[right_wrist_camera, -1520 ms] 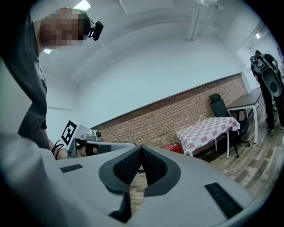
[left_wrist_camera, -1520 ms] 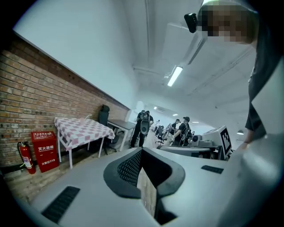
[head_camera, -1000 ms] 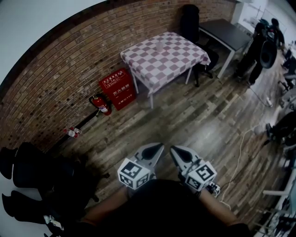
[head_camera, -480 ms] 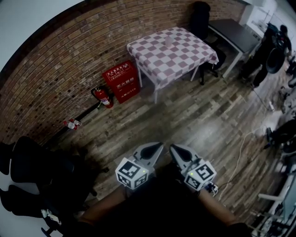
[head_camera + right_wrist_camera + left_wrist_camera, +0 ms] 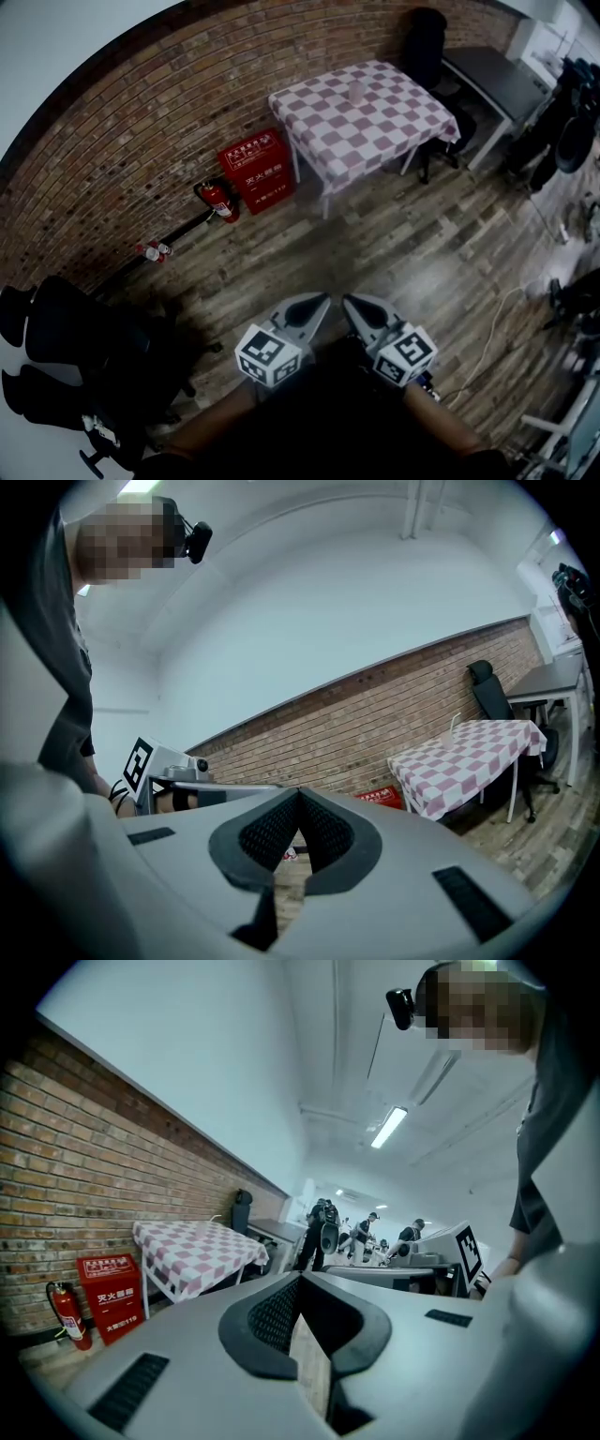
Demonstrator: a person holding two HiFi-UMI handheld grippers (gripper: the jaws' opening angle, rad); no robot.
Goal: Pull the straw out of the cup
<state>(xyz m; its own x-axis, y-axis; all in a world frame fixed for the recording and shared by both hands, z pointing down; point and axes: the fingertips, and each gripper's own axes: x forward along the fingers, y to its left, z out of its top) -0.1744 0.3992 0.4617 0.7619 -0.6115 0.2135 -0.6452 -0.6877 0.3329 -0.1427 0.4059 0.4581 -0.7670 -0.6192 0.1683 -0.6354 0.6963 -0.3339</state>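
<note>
Left claw (image 5: 323,299), right claw (image 5: 347,300) closed; cup (image 5: 356,91): straw (image 5: 455,721), apparently.

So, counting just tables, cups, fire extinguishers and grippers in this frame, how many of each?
Tables: 2, the checked table and the dark table.
Cups: 1, the cup on the checked table.
Fire extinguishers: 1, the fire extinguisher.
Grippers: 2, left gripper and right gripper, jaws together.
Total: 6.

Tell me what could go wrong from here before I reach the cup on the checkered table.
A white cable lies on the floor to your right; you might trip walking over. The left tool and right tool are both shut, so either must open before gripping. The cup looks small and light; pulling its straw unsteadied could tip it.
</note>
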